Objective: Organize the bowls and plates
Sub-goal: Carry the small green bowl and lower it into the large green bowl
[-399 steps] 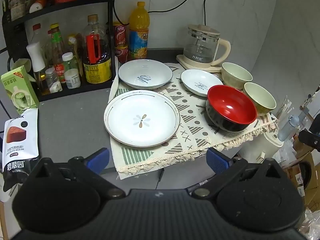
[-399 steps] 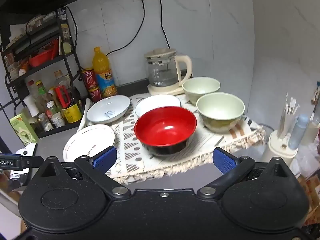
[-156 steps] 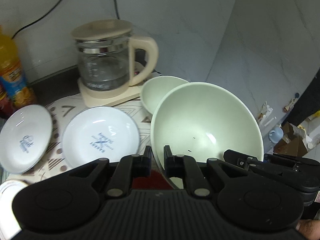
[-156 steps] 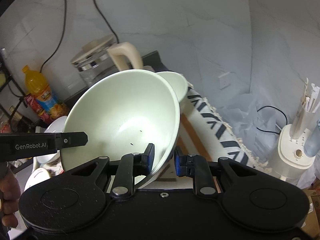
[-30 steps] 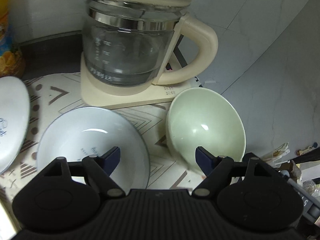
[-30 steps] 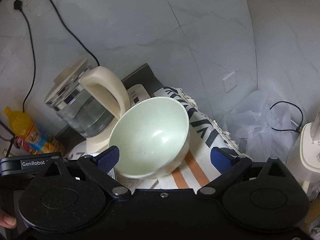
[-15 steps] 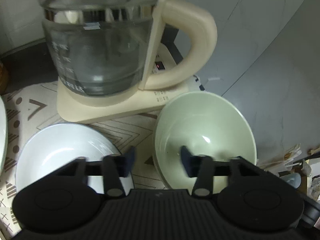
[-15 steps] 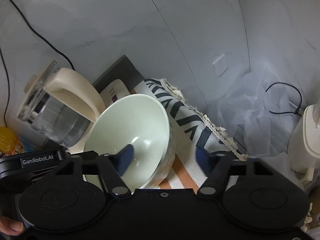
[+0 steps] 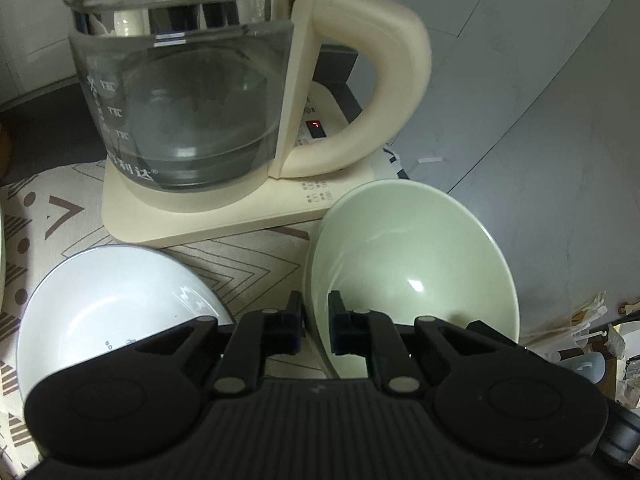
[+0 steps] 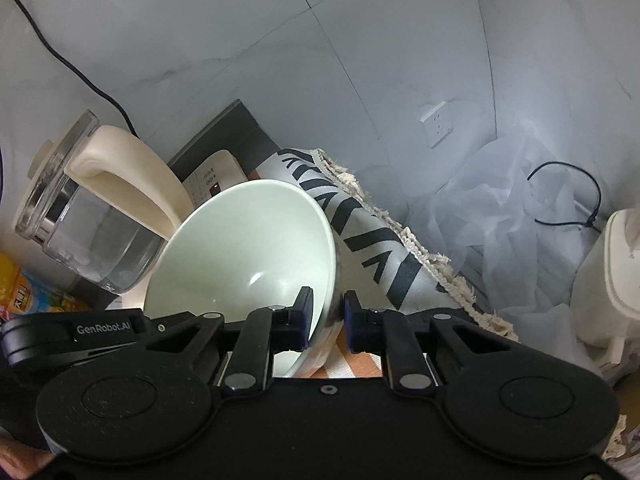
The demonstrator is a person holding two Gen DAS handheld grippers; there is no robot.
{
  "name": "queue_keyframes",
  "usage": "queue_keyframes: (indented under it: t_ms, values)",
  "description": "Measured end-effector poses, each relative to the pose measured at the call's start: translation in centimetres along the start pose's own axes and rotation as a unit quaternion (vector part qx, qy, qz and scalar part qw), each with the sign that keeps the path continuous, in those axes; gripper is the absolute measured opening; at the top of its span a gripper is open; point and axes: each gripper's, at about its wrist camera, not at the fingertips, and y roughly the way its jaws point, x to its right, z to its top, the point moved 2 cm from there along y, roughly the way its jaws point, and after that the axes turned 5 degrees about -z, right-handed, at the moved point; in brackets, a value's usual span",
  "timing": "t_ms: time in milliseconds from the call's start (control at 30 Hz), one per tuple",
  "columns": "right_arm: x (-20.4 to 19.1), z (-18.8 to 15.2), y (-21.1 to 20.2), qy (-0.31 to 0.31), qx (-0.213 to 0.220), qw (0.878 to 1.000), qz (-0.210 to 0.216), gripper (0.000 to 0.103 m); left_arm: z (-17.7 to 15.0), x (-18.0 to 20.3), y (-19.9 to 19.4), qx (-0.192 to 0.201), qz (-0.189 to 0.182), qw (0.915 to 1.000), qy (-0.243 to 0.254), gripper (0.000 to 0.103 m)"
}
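Left wrist view, left to right: white plate (image 9: 108,312) lies on the patterned cloth (image 9: 248,264) at lower left, partly hidden by the claw body. Behind it the glass kettle (image 9: 188,108) sits on its cream base (image 9: 224,216), cream handle pointing right, a small red display lit on the base. Right of the plate, the pale green bowl (image 9: 412,272) sits on the cloth just beside the kettle base. Left claw (image 9: 315,326) is clamped on the bowl's left rim, one finger outside the wall, one inside.

Right wrist view, left to right: orange drink bottle (image 10: 24,292) at the far left edge, then the kettle (image 10: 92,216) with a black cord running up the wall behind it. The same green bowl (image 10: 248,252) is in the middle, tilted toward the camera; cannot tell if it is lifted off the cloth. Right claw (image 10: 326,320) is closed on the bowl's right rim, rim pinched between both fingers. The left claw's black arm with "GenRobot.AI" lettering shows at lower left. Fringed cloth edge (image 10: 400,248) hangs off the bench to the right; further right, white plastic sheeting (image 10: 500,208), a wall socket (image 10: 440,128) and a cream appliance (image 10: 612,272).
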Motion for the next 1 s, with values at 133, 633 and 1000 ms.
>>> queue_keyframes:
  t_ms: [133,633,1000]
  values:
    - [-0.2,0.1,-0.8,-0.008,0.008,1.0,-0.001,0.015,-0.2,0.2,-1.2,0.01,-0.003,0.9999,-0.001,0.011]
    - [-2.1,-0.2,-7.8,-0.019,0.038,0.999,0.01,0.015,-2.2,0.1,-9.4,0.056,-0.029,0.9979,-0.011,0.011]
    - [-4.7,-2.6,-11.3,-0.054,0.047,0.997,0.02,0.015,-5.6,-2.5,-14.0,0.064,-0.028,0.997,-0.032,0.011]
